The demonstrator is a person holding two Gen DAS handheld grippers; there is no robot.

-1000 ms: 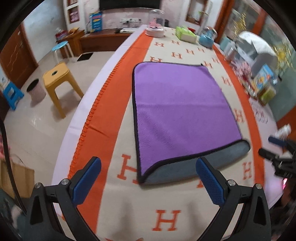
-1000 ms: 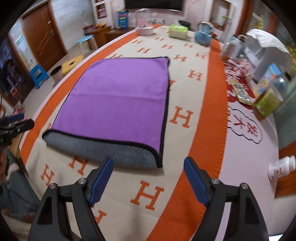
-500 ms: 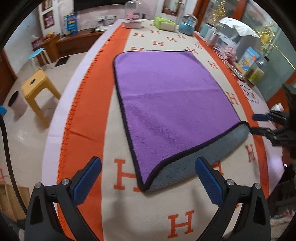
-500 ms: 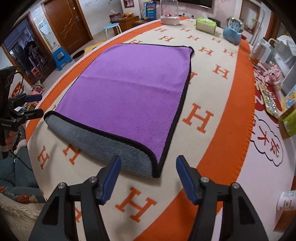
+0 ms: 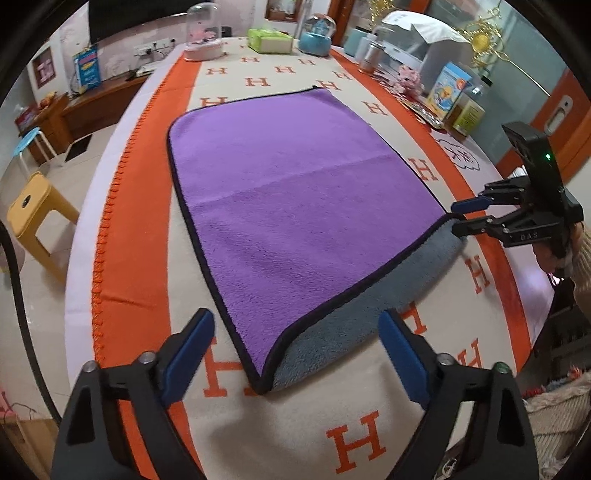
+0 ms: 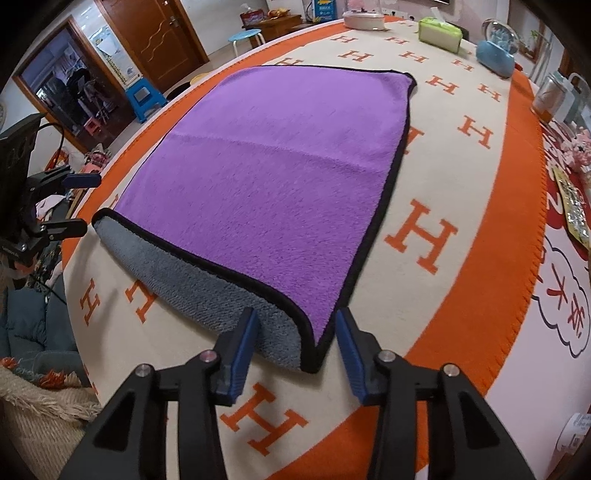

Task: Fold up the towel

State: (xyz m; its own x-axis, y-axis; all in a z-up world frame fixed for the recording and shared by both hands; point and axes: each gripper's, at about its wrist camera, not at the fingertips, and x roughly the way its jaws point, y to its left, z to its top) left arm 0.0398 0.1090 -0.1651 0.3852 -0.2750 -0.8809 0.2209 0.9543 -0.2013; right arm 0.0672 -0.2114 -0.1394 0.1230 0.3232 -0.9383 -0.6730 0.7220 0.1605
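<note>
One purple towel [image 5: 295,206] is seen on the bench [image 5: 369,424], which is covered by one orange-and-cream cloth [image 5: 133,236]. Two tools are counted: the left tool [image 5: 295,354] and the right tool [image 6: 295,343], each with two blue-padded fingers. At the far end, one glass dome [image 5: 204,31], one green tissue box [image 5: 269,40] and one blue snow globe [image 5: 316,35] are counted. On the floor, one yellow stool [image 5: 33,210] and two blue stools [image 6: 144,98] [image 6: 245,37] are seen.

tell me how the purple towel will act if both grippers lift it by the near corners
The purple towel looks thick and plush, and its near edge already curls over to show the grey underside, so it will probably sag between the right gripper and left gripper. Its fuzzy pile should grip the pads rather than slip.
</note>
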